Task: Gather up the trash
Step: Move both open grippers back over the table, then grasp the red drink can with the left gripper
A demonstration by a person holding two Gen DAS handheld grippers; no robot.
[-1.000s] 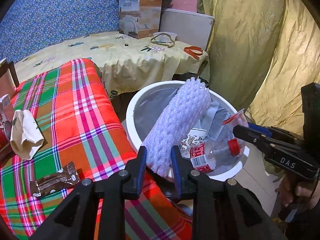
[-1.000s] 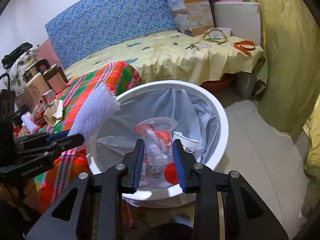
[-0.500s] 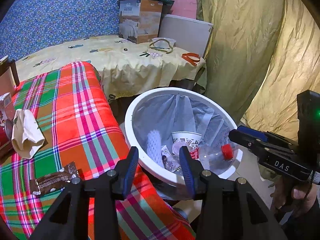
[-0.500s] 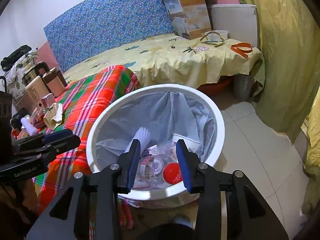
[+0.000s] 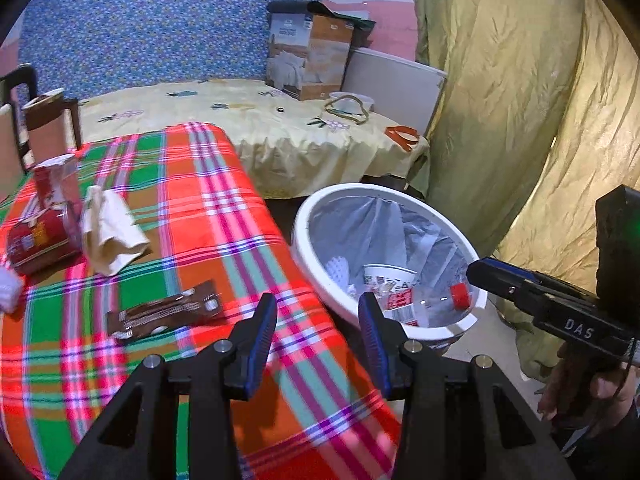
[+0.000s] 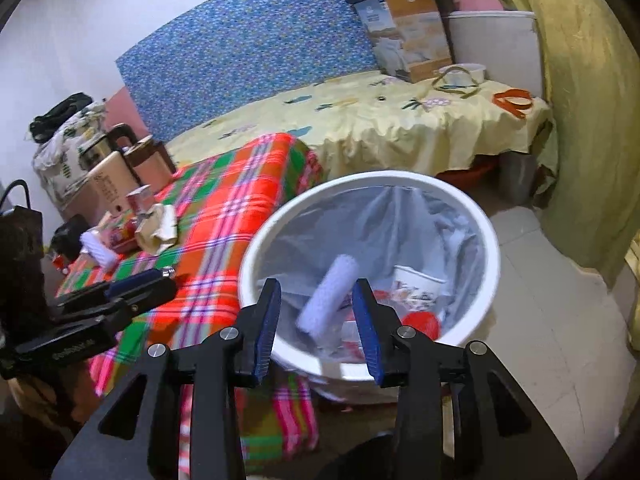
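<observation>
A white bin point(image 5: 304, 216) with a grey liner stands on the floor beside the plaid table point(image 5: 208, 208). Inside it lie a white foam net sleeve point(image 6: 330, 296), a printed paper cup point(image 6: 416, 284) and a clear bottle with a red cap point(image 5: 460, 294). My left gripper point(image 5: 316, 304) hangs open and empty over the table's near corner. My right gripper point(image 6: 317, 288) is open above the bin's near rim point(image 6: 360, 178), holding nothing. On the table lie a brown wrapper point(image 5: 164, 314), a crumpled cream paper point(image 5: 110, 232) and another white foam piece point(image 6: 98, 250).
Red packaging point(image 5: 40, 240) and a brown jug point(image 5: 46, 128) stand at the table's left side. Behind are a bed with a yellow sheet point(image 5: 256, 120) and a cardboard box point(image 5: 308, 60). A yellow curtain point(image 5: 520, 100) hangs at the right. Tiled floor point(image 6: 560, 320) lies right of the bin.
Both grippers opened: the foam sleeve left my left gripper and the plastic cup left my right, both dropping into the bin. My left gripper then swung left over the table.
</observation>
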